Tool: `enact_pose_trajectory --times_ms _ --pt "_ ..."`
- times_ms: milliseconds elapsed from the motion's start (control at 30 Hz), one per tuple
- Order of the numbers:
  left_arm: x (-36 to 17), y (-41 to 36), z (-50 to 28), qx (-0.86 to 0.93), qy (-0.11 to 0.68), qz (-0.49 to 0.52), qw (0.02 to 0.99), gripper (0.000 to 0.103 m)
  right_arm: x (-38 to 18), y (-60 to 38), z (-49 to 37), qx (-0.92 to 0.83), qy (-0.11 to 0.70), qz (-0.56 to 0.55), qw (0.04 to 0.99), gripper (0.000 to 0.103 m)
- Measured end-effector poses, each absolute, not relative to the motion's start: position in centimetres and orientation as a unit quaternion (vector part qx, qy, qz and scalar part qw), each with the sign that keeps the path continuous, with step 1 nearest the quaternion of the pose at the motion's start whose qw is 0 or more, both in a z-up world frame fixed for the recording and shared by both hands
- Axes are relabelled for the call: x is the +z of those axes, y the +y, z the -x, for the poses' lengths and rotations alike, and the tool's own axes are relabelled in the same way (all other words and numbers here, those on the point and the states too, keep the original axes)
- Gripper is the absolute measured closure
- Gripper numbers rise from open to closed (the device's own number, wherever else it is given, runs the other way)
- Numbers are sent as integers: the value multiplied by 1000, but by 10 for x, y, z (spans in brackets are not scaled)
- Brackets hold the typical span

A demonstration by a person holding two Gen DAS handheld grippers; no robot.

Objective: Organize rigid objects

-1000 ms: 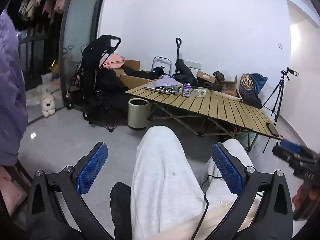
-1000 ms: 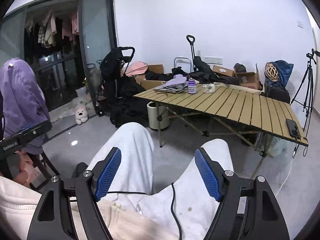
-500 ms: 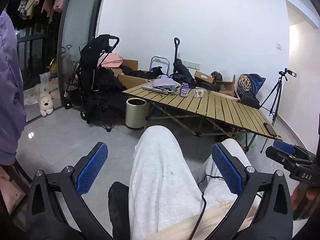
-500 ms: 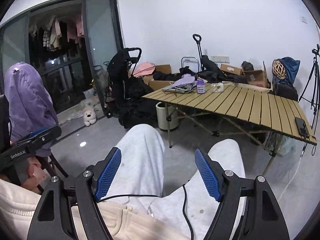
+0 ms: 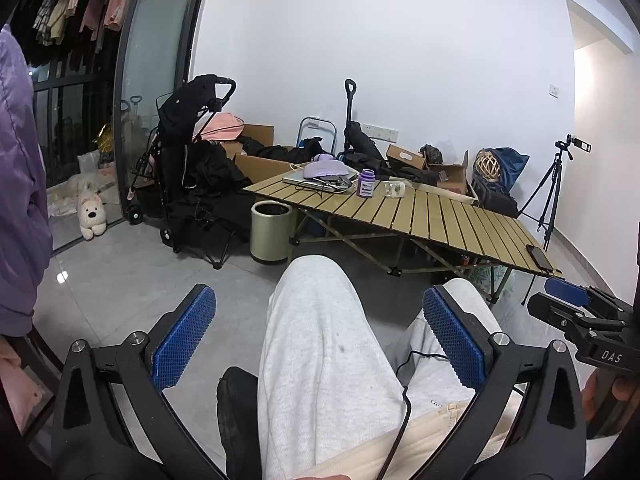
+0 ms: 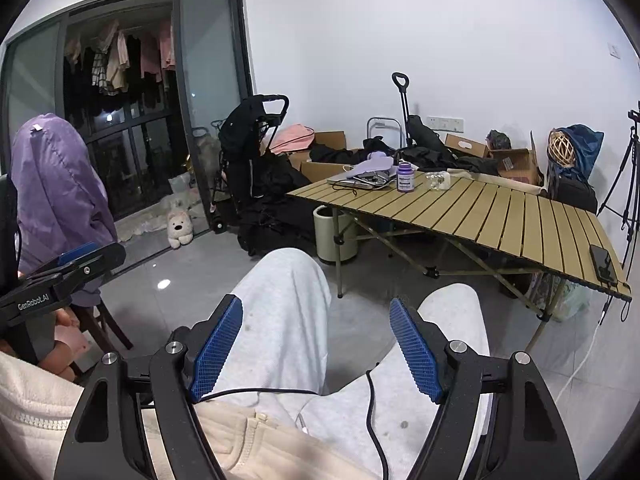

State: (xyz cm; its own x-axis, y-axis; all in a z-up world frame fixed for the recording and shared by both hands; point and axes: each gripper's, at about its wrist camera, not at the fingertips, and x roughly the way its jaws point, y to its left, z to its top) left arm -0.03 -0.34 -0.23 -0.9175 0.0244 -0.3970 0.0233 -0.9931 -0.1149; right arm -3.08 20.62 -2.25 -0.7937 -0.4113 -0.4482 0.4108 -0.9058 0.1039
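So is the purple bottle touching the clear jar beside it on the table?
Apart. The right wrist view shows bare table slats between the purple bottle and the clear jar.

Even, cool indoor light is cast from overhead; a glare spot is reflected on the glossy grey tiled floor (image 5: 62,278). Edges are bent and vignetted by fisheye distortion.

On the slatted table (image 5: 460,216), the bottle (image 5: 367,184) stands near the far left corner, the laptop (image 5: 316,181) just left of it, the phone (image 5: 539,255) at the near right corner. The bin (image 5: 270,232) stands under the table's left end, the stroller (image 5: 188,152) farther left.
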Motion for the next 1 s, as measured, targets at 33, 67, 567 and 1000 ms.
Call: enact_pose_trajectory --times_ms 33,67,567,1000 --pt "-2 -4 0 977 -58 203 1 0 -22 206 31 -947 0 -237 217 22" --pt "-2 -4 0 978 -58 202 1 0 -22 206 31 -947 0 -236 218 22" --pt "-3 -4 0 978 -54 201 4 0 -25 210 35 -946 -10 -236 221 22" --pt "-3 -4 1 978 -55 202 6 0 -27 212 36 -945 -16 -237 224 22"
